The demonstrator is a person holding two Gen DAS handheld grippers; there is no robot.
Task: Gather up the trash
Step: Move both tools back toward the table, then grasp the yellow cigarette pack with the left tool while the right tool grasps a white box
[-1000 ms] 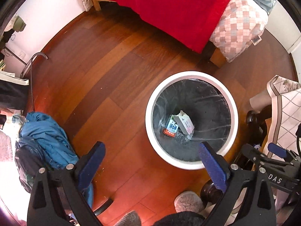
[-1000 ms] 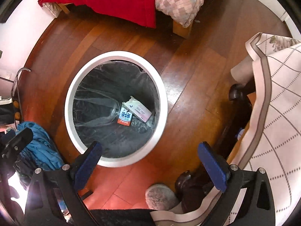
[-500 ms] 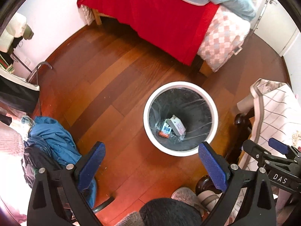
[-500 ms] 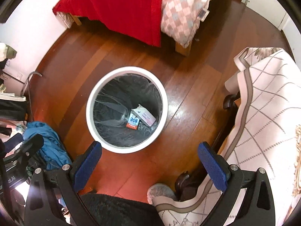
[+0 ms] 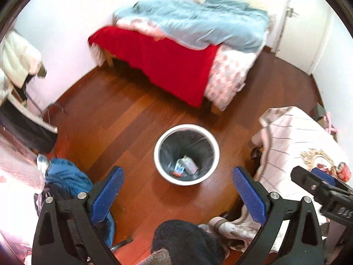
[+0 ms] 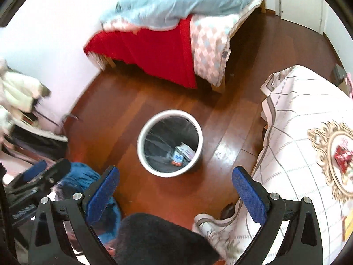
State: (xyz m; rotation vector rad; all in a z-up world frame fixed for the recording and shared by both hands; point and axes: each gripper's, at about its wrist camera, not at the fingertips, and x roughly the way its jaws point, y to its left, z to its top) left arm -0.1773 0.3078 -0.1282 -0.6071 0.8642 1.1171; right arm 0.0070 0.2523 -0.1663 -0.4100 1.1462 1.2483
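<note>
White bin (image 5: 186, 154) looks smaller now: you have lifted both tongs, left (image 5: 177, 195) and right (image 6: 174, 195), away, spread and empty. Cartons (image 5: 185, 165) lie inside; red trash (image 6: 342, 158) waits on the bench (image 6: 293, 132).

Bright, motion-blurred fisheye views with bowed edges; glare on the floor (image 6: 222, 152).

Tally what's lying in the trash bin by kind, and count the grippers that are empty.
In the trash bin:
White carton: 1
Blue and orange packet: 1
Total trash items visible: 2

Empty, open grippers: 2, the left gripper and the right gripper.
</note>
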